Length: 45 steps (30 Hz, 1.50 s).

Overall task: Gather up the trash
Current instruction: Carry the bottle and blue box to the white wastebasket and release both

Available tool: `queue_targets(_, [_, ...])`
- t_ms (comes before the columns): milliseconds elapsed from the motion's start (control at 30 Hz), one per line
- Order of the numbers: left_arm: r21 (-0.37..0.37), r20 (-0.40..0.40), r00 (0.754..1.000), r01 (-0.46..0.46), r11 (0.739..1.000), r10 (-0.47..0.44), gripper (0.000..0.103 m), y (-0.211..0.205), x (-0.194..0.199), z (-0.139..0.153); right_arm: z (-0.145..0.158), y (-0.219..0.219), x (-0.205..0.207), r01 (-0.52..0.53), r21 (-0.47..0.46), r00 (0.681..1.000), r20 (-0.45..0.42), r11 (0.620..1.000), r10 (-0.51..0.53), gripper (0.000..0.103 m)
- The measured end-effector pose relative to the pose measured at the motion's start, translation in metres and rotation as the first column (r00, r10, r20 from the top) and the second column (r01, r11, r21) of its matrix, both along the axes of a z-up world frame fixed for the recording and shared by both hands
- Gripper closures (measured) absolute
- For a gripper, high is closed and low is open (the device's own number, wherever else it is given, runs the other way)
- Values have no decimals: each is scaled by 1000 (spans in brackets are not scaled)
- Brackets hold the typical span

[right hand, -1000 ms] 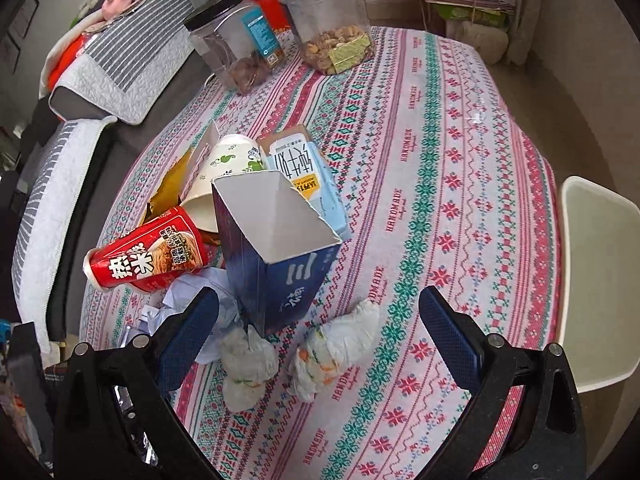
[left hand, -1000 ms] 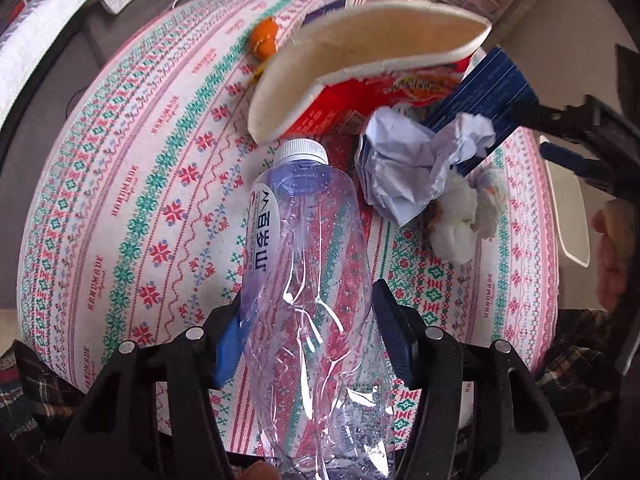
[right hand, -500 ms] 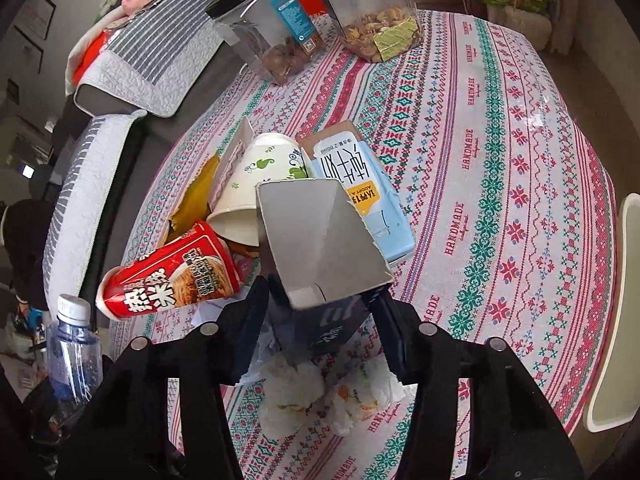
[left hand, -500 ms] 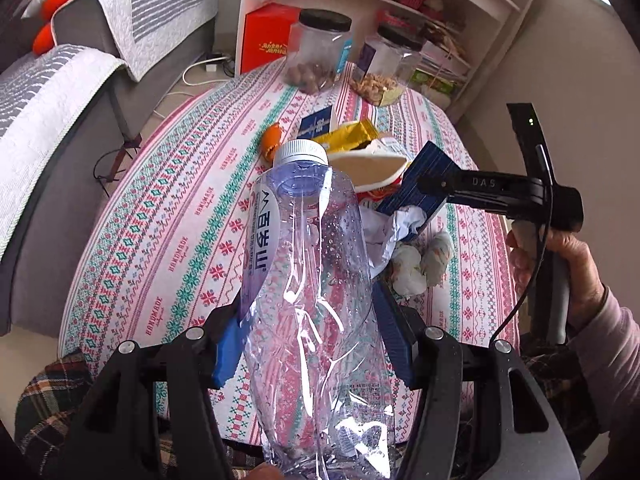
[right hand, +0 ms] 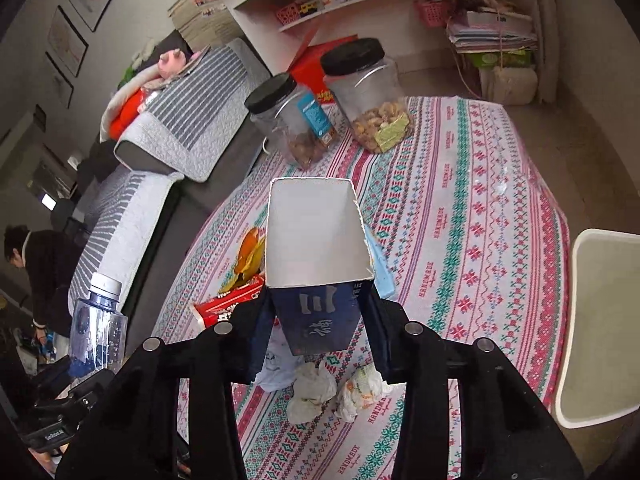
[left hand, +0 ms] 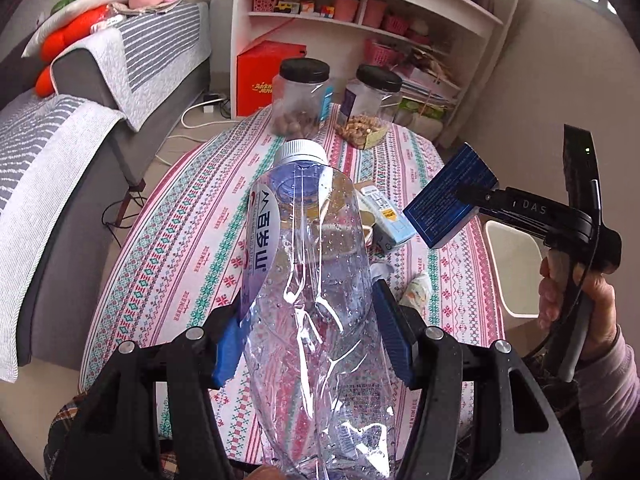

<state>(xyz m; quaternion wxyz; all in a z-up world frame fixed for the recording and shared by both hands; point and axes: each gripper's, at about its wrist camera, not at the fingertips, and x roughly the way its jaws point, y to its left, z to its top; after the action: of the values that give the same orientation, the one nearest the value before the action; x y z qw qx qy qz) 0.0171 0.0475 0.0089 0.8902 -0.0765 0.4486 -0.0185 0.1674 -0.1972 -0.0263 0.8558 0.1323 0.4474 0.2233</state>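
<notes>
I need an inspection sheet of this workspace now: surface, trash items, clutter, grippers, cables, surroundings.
Surface: round table with patterned cloth.
Job's things: plastic bottle and blue carton lifted; red cup, two tissue wads, milk carton on the cloth.
Clutter: two nut jars.
Grippers: left gripper clamps the bottle; right gripper closing on the blue carton.
Cables: white cord on floor.
Surroundings: sofa, shelves, chair.

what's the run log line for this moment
left tool: grips crushed bottle | right tool: closing on blue carton | both clear of table
</notes>
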Motion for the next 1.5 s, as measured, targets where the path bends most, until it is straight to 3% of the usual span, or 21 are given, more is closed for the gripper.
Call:
queue_targets(200, [21, 37, 996, 84, 996, -84, 45, -42, 21, 17, 17, -61, -5, 142, 12, 988, 57, 990, -142, 63])
queue_targets(333, [28, 44, 987, 156, 987, -158, 45, -77, 37, 21, 23, -107, -12, 254, 0, 964, 84, 967, -253, 63])
queue_targets(700, [-1, 48, 929, 366, 930, -366, 45, -196, 79, 15, 9, -219, -38, 524, -134, 851, 41, 841, -524, 58])
queue_targets(733, [-7, 45, 923, 383, 924, -383, 45, -208, 83, 14, 8, -228, -42, 549, -138, 834, 35, 824, -550, 57])
queue_targets(800, [-14, 44, 909, 416, 909, -415, 45, -231, 90, 10, 10, -247, -53, 611, -139, 790, 53, 779, -610, 41])
queue_targets(900, [-13, 41, 890, 456, 890, -455, 45, -263, 102, 2, 17, -277, -70, 702, -153, 711, 97, 695, -697, 28])
queue_targets(1000, [-18, 24, 877, 480, 877, -480, 45, -291, 114, -6, 21, -302, -84, 759, -130, 650, 101, 638, -753, 22])
queue_targets(1300, [-91, 10, 855, 518, 850, -519, 44, -360, 143, -23, 33, -326, -113, 834, -83, 551, 135, 545, -824, 15])
queue_targets(1333, [-92, 20, 851, 524, 847, -525, 42, -366, 145, -23, 35, -326, -113, 838, -84, 545, 143, 539, -826, 15])
queue_targets(1400, [-92, 31, 856, 516, 851, -516, 23, -371, 146, -20, 38, -323, -114, 841, -91, 541, 165, 534, -825, 14])
queue_targets(1500, [-95, 63, 871, 491, 866, -487, 22, -360, 147, -12, 44, -313, -113, 839, -122, 544, 216, 531, -811, 11])
